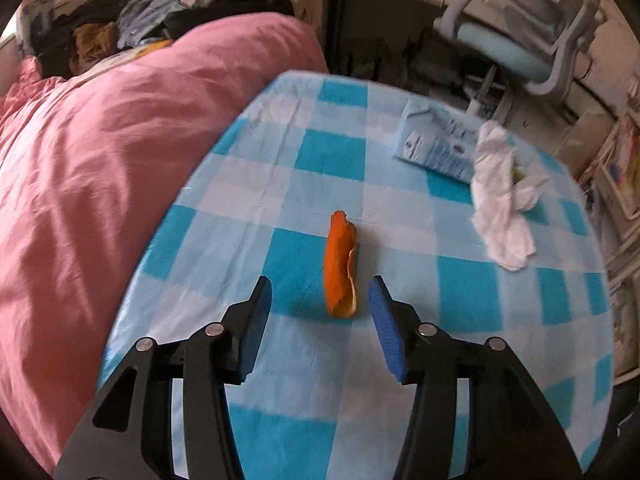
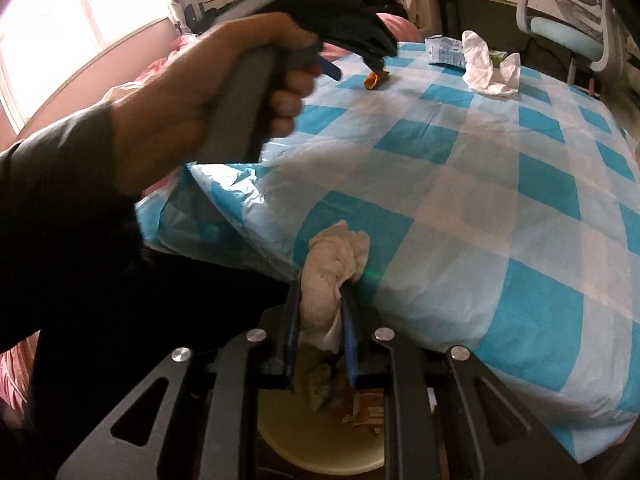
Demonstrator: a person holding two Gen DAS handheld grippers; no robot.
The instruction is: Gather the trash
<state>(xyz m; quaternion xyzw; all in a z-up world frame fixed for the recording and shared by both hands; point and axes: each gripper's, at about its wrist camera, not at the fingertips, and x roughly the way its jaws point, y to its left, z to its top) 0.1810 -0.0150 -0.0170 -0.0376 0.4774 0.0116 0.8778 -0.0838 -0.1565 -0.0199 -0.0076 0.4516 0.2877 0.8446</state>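
1. The left claw (image 1: pixel 320 292) is spread wide, low over the tabletop (image 1: pixel 460 300), which has a blue and white check cloth
2. A curled bit of orange peel (image 1: pixel 340 268) lies on the cloth, with its near end between the two blue pads (image 1: pixel 386 332). The pads do not touch it
3. Farther back on the right lies a crumpled white tissue (image 1: pixel 500 204), with something small and green tucked by it
4. Just behind the tissue is a flat light blue packet (image 1: pixel 436 144). The tissue touches its corner
5. A pink blanket (image 1: pixel 120 152) on a bed sits to the left of the tabletop, with a pile of clothes (image 1: pixel 152 20) behind it
6. A light blue chair (image 1: pixel 516 48) stands past the far edge
7. The right claw (image 2: pixel 320 300) is pinching a wad of white tissue (image 2: pixel 332 268) at the near edge of the cloth
8. Right under that claw is a pale round bin (image 2: pixel 320 452) with scraps of paper inside
9. In the right wrist view, the left hand (image 2: pixel 192 96) holds the grey handle of the other claw above the peel, and the same tissue and packet lie at the far end
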